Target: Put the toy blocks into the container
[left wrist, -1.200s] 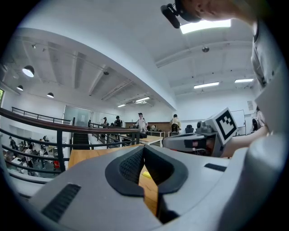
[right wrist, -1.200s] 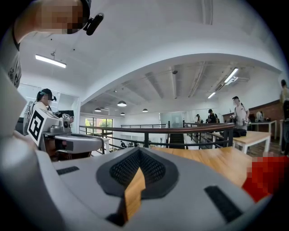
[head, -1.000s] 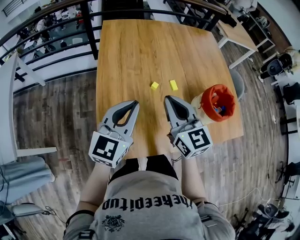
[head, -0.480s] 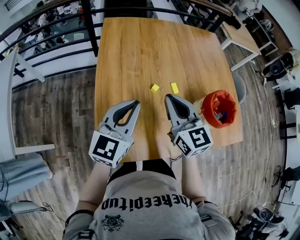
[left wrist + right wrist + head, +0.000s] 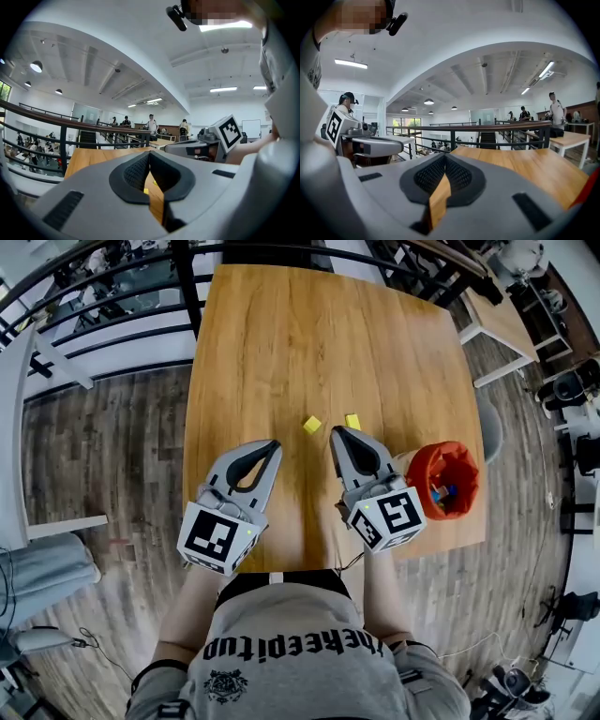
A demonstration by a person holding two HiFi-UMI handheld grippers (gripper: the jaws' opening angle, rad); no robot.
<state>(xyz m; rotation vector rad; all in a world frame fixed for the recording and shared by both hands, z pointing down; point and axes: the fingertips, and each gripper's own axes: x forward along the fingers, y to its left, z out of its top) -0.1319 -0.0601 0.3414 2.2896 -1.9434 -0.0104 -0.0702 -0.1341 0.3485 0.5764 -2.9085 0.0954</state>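
Head view shows both grippers nearer the work than a second ago. The two yellow toy blocks (image 5: 312, 425) (image 5: 352, 421) now lie just ahead of the right gripper (image 5: 334, 431), one at its 11 o'clock and one at its 1 o'clock, where before a clear strip of table (image 5: 281, 334) lay between. The orange container (image 5: 415, 470), with blocks already in it, now sits close at that gripper's 4 o'clock. The left gripper (image 5: 274, 443) has advanced too and holds nothing.

Both grippers' jaws are pressed together and empty, so I judge this an approach, and the right must spread its jaws before a pick.

The person's shirt carries a line of print, upside down from here, which seems to read "thekeepitup". The marker cubes bear only black-and-white squares.
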